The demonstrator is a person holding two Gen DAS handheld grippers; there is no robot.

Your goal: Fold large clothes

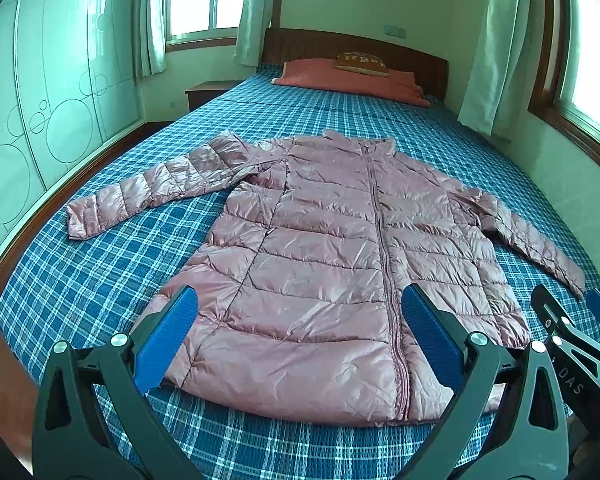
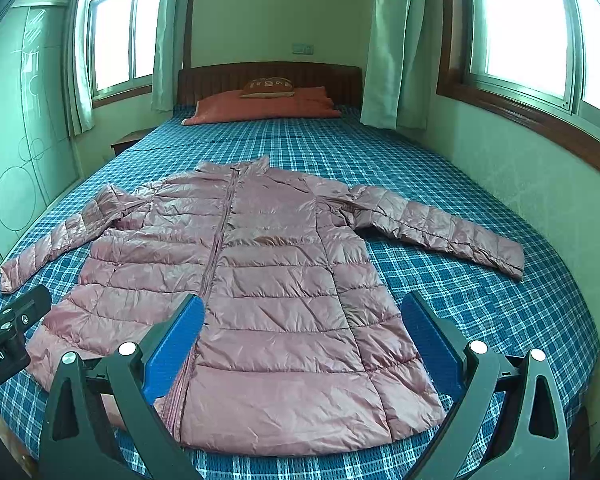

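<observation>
A shiny pink quilted puffer jacket (image 1: 324, 256) lies flat, front up and zipped, on the bed, collar towards the headboard and both sleeves spread out; it also shows in the right wrist view (image 2: 260, 280). My left gripper (image 1: 300, 336) is open and empty, hovering above the jacket's hem on its left half. My right gripper (image 2: 304, 344) is open and empty, above the hem on its right half. The right gripper's body shows at the left wrist view's right edge (image 1: 576, 344). The left gripper's body shows at the right wrist view's left edge (image 2: 8, 332).
The bed has a blue plaid sheet (image 1: 112, 264), an orange pillow (image 1: 352, 78) and a wooden headboard (image 2: 268, 76). A wardrobe (image 1: 40, 112) stands to the left, a nightstand (image 1: 208, 94) beside the bed, and a wall with windows (image 2: 532, 152) runs along the right side.
</observation>
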